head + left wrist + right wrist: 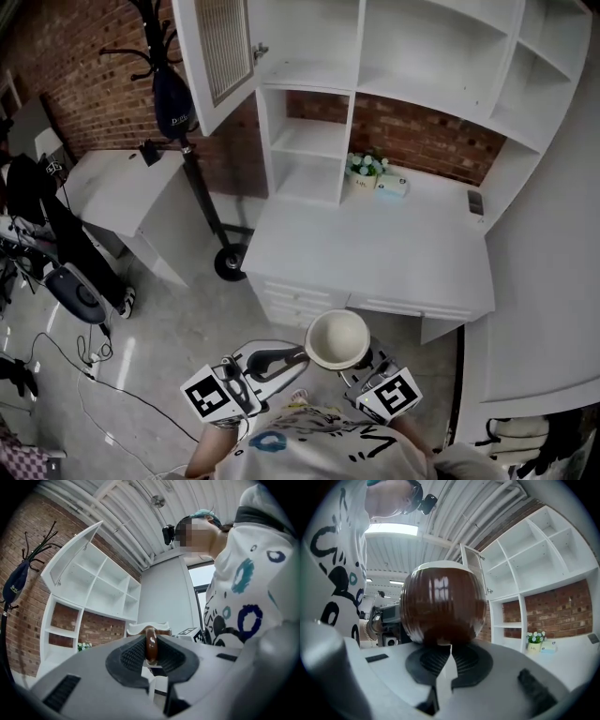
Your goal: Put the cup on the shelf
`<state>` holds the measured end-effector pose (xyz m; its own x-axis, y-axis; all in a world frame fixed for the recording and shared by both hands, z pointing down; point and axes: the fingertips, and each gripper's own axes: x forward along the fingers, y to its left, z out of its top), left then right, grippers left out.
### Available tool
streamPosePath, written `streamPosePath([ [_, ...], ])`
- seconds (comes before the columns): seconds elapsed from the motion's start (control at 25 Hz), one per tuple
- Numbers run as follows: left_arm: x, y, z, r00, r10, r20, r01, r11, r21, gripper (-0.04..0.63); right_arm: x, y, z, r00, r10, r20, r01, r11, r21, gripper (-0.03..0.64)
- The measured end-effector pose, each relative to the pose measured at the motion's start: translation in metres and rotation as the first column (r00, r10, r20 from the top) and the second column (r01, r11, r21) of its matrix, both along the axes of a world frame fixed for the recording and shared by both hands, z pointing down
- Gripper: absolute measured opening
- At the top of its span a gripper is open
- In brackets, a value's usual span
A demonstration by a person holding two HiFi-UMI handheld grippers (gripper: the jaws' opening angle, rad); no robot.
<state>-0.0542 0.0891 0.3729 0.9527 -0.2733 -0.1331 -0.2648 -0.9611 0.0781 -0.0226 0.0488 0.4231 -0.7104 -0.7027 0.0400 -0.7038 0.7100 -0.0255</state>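
Observation:
A cup [337, 339], brown outside and cream inside, hangs upright in front of me above the floor, short of the white desk [375, 258]. My left gripper [298, 354] is shut on its brown handle [151, 644], which stands pinched between the pads. In the right gripper view the round brown cup [443, 606] fills the middle, its base just beyond the tips of my right gripper [450, 651], whose jaws are shut with nothing between them. The white shelf unit [394, 75] rises behind the desk, its compartments bare.
On the desk's back stand a small flower pot [364, 171], a tissue box [394, 185] and a remote [475, 202]. A cabinet door [220, 56] hangs open at the upper left. A coat stand with a dark bag [173, 108], a wheel [230, 262] and a side table [122, 187] are to the left.

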Motion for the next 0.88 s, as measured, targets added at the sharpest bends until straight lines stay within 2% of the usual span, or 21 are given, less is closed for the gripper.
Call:
streamPosePath([
  [0.24,-0.011,-0.011,0.005,0.999,0.039,-0.002,-0.039,0.999,-0.012,0.060,-0.011,-0.010,0.007,0.999,0.032,0.022,-0.032,0.999,-0.026,0.028],
  [0.36,-0.010,-0.015,0.010,1.000,0.027,0.002,-0.027,1.000,-0.012,0.060,-0.009,-0.013,0.012,0.999,0.032,0.014,-0.032,0.999,-0.034,0.029],
  [0.52,-0.014,-0.024,0.017,1.000,0.016,-0.018,-0.017,0.998,-0.054,0.060,-0.012,-0.021,0.019,0.999,0.034,-0.015,-0.035,0.998,-0.044,0.028],
  [0.68,-0.005,-0.038,0.023,1.000,0.011,-0.006,-0.012,0.998,-0.063,0.060,-0.004,-0.035,0.024,0.999,0.036,0.005,-0.036,0.997,-0.066,0.028],
  [0.88,0.004,-0.065,0.024,1.000,-0.009,-0.003,0.009,0.998,-0.066,0.060,0.005,-0.063,0.025,1.000,0.008,-0.015,-0.009,0.999,-0.046,0.029],
])
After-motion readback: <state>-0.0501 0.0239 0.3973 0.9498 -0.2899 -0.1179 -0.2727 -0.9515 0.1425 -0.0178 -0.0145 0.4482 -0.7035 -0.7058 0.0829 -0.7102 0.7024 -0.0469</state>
